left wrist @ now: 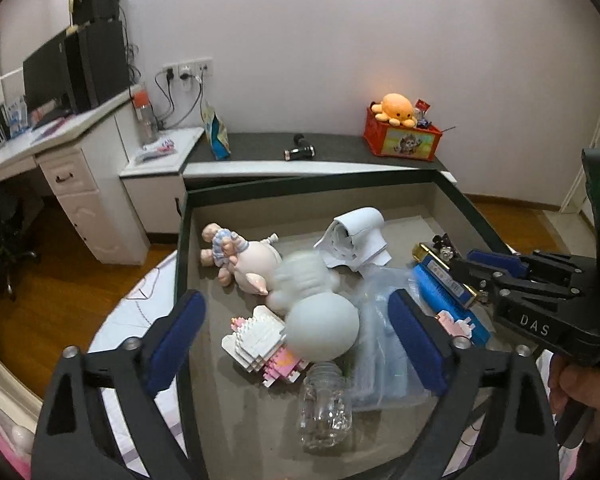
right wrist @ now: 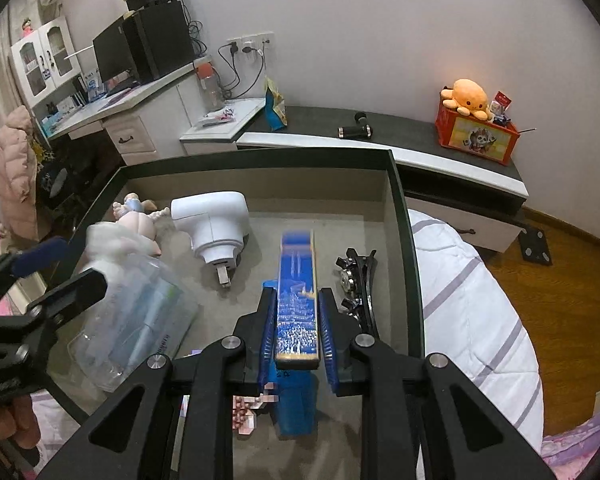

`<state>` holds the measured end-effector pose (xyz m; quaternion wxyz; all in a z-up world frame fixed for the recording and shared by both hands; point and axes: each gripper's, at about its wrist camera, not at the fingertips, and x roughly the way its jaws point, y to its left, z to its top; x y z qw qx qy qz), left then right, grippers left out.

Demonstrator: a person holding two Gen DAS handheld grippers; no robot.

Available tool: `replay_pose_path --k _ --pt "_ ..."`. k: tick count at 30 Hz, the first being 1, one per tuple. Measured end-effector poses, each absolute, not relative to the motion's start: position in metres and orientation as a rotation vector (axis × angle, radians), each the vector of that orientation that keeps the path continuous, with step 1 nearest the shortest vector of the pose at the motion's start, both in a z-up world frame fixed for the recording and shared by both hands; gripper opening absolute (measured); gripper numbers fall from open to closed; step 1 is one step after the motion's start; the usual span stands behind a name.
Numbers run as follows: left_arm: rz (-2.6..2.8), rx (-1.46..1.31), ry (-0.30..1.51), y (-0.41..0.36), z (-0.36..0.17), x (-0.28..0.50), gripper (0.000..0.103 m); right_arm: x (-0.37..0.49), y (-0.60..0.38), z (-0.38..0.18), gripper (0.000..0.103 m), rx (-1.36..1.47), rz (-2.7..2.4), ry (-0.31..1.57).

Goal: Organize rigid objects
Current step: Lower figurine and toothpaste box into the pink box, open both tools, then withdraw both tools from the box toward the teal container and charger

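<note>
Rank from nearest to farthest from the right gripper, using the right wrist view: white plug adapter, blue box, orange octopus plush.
1. Blue box, between the right gripper fingers.
2. White plug adapter, ahead left in the tray.
3. Orange octopus plush, far right shelf.

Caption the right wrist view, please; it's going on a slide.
Right tool with a blue box between its open jaws, over a dark-rimmed tray of trinkets.

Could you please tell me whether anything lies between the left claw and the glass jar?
Nothing visible does: the glass jar lies between the spread fingers of the left claw, nearest the camera. The pale round toy and block model sit just beyond its mouth.
</note>
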<state>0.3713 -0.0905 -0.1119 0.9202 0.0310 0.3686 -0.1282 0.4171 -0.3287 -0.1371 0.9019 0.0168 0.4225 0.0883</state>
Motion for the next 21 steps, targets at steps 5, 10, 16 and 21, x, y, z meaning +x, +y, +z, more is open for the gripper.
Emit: replay_pose_path --k 5,10,16,21 --pt "-0.245 0.040 0.723 -0.079 -0.098 0.351 0.101 0.397 -0.321 -0.121 0.083 0.008 0.181 0.805" --pt "-0.229 0.028 0.667 -0.066 -0.080 0.317 0.103 0.366 -0.322 -0.105 0.103 0.042 0.159 0.761" --pt "-0.202 0.042 0.604 -0.057 -0.061 0.269 0.103 0.324 -0.324 -0.088 0.103 0.098 0.142 0.712" --pt "-0.190 0.042 0.572 -0.049 -0.048 0.228 0.103 0.285 -0.319 -0.074 0.103 0.109 0.134 0.673"
